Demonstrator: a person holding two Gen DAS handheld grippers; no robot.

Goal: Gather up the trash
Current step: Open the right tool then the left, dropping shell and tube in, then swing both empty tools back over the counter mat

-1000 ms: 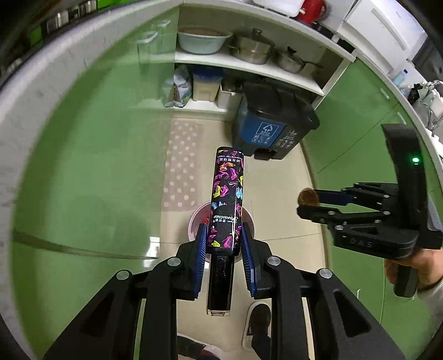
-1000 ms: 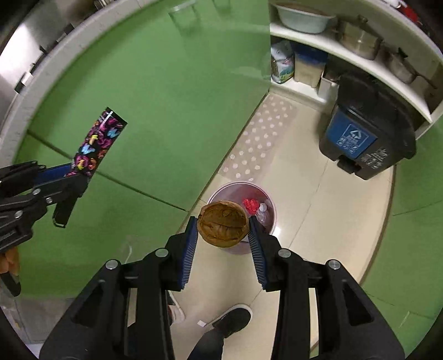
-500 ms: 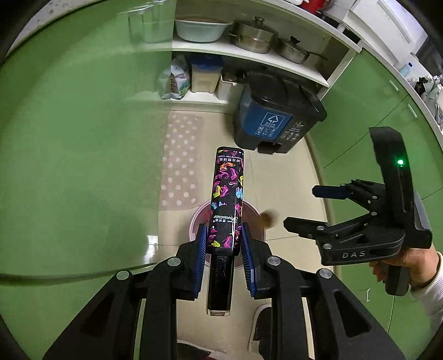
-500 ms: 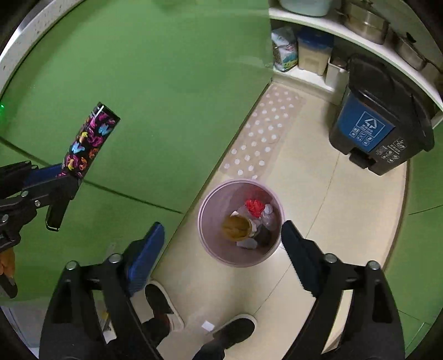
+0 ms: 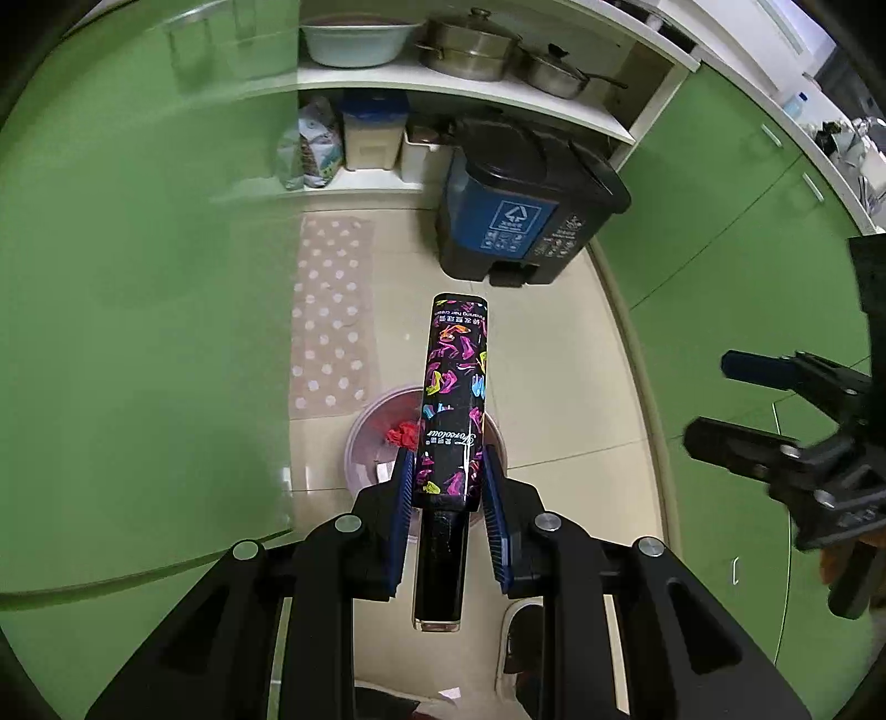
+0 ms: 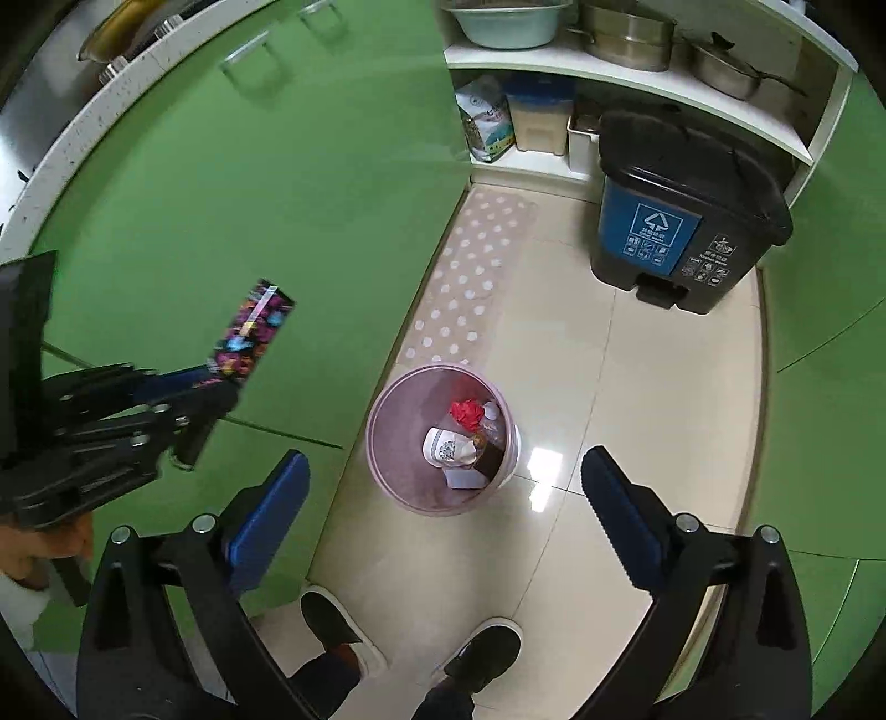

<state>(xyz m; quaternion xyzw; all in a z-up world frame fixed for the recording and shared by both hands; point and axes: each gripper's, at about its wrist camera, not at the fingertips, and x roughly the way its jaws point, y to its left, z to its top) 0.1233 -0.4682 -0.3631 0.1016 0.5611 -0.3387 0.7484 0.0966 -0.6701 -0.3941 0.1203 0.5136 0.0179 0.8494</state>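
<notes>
My left gripper (image 5: 446, 482) is shut on a long black box with a colourful print (image 5: 454, 387), which hangs over the round pink waste bin (image 5: 360, 437) on the floor. In the right wrist view the same left gripper (image 6: 216, 382) and box (image 6: 252, 327) sit at the left, above and beside the bin (image 6: 382, 437). My right gripper (image 6: 443, 462) hovers above the bin, its jaws opening wide with nothing between them. Inside the bin lie a red wrapper (image 6: 468, 412), a white cup (image 6: 446, 448) and something brown. My right gripper (image 5: 711, 399) also shows at the right edge of the left wrist view.
A blue and black pedal bin (image 6: 681, 221) stands behind the pink one, near white shelves with pots (image 6: 626, 33). A dotted mat (image 6: 470, 277) runs along green cabinet doors (image 6: 277, 194). The person's shoes (image 6: 482, 648) stand on the tile just in front of the bin.
My right gripper opened wide and the brown round thing it held dropped into the pink bin. The left gripper, still holding the box, sank lower over the bin.
</notes>
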